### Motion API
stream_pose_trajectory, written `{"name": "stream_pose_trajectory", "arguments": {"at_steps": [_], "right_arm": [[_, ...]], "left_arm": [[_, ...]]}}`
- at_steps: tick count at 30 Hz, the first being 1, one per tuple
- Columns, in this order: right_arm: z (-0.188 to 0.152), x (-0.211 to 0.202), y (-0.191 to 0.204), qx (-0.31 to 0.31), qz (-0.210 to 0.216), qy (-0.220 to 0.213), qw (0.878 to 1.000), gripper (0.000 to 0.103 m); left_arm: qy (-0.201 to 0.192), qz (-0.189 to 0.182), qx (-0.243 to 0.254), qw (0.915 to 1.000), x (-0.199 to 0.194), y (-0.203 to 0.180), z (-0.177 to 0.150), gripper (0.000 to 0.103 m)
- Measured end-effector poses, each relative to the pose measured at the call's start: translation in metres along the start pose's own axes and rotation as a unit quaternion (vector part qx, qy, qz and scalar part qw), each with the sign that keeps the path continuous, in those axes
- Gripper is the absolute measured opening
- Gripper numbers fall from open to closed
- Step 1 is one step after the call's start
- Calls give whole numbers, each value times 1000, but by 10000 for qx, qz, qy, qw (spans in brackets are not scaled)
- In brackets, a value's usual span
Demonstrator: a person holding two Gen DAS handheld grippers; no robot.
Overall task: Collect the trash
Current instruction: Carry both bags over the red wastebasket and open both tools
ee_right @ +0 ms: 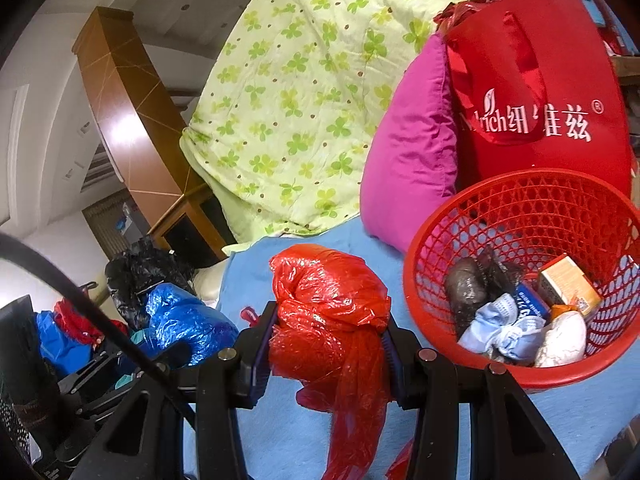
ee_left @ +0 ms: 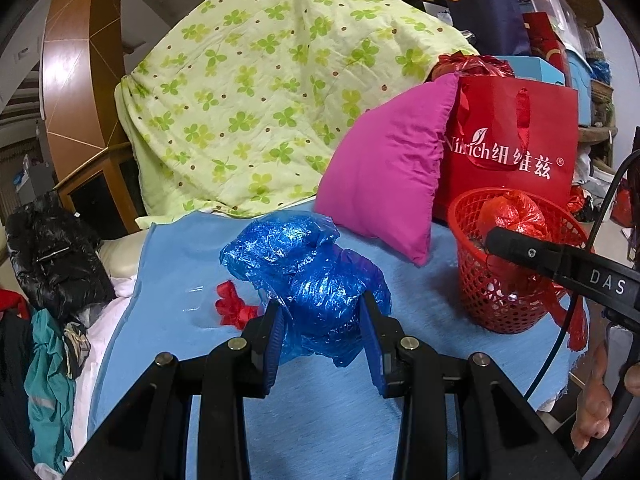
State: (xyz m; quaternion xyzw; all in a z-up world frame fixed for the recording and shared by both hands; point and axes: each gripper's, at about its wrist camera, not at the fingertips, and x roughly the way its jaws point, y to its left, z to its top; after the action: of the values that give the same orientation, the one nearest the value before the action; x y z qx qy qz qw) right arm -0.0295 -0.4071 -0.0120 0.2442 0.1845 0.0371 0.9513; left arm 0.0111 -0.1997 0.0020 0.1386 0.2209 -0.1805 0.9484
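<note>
Behind the red plastic mesh basket (ee_right: 520,216) I see a clover-print green quilt (ee_left: 260,92), then a magenta pillow (ee_left: 384,172). Left of the basket, my left gripper (ee_left: 322,320) squeezes a crumpled blue plastic bag (ee_left: 308,268). Nearer its rim, my right gripper (ee_right: 328,340) clamps a knotted red plastic bag (ee_right: 332,304).

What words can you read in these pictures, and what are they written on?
"Nitrich" then Chinese characters "纽维兹" and an ® mark: white print on the red gift bag.
"DAS": white letters on the right claw's black arm, seen from the left wrist camera.
Print on the small boxes in the red basket: too small to read.
</note>
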Motion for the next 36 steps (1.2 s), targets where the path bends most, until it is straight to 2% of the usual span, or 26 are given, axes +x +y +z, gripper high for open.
{"name": "stream_pose_trajectory", "arguments": {"at_steps": [25, 36], "right_arm": [[11, -34, -34, 317, -318, -456, 9979, 49], [17, -55, -66, 803, -545, -778, 9922, 50]], "left_arm": [[-111, -313, 161, 9993, 5, -31, 16, 38], [-315, -1026, 129, 9941, 6, -51, 28, 39]]}}
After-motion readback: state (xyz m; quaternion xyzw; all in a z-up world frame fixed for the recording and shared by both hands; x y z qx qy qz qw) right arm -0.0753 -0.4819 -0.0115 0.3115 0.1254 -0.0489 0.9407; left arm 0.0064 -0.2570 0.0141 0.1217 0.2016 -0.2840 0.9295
